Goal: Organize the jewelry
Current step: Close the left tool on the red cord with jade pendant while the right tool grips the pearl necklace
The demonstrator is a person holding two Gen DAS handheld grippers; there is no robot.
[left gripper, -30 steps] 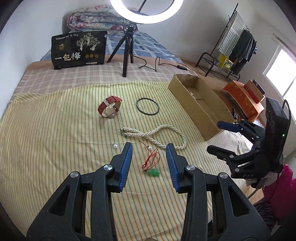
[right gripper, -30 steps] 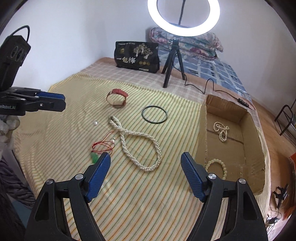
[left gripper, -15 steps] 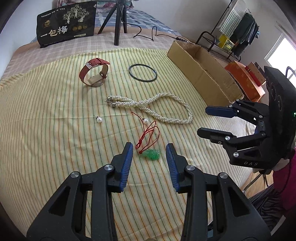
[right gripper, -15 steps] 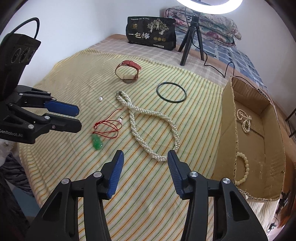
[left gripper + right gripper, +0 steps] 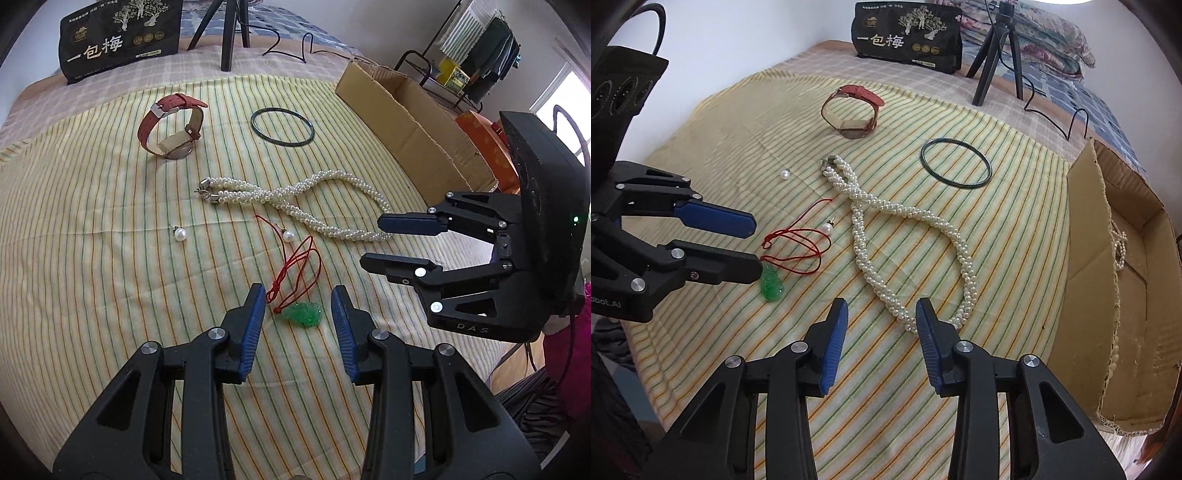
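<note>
two grippers over a striped yellow cloth [image 5: 74, 258], six loose pieces of jewelry counted on it. from the left in the left wrist view: one red-strapped watch [image 5: 171, 127] standing on its side near the far edge; two loose pearl earrings, one [image 5: 180, 233] alone on bare cloth, the other [image 5: 288, 236] lying against the red cord; one twisted pearl necklace [image 5: 295, 206] looped across the middle; one dark bangle [image 5: 282, 127] lying flat beyond it; one green pendant on a red cord [image 5: 303, 314] nearest the camera. left gripper [image 5: 298, 309] with fingers parted and empty, pendant framed between the blue pads but not pinched. right gripper [image 5: 881, 325] also unclenched, jaws just narrowed, nothing between them, tips at the near bend of the necklace. further right, one cardboard box [image 5: 1108, 295], open, with two pale beaded pieces showing inside it in the right wrist view. behind the cloth, one black printed bag [image 5: 907, 37] and one tripod [image 5: 993, 51].
</note>
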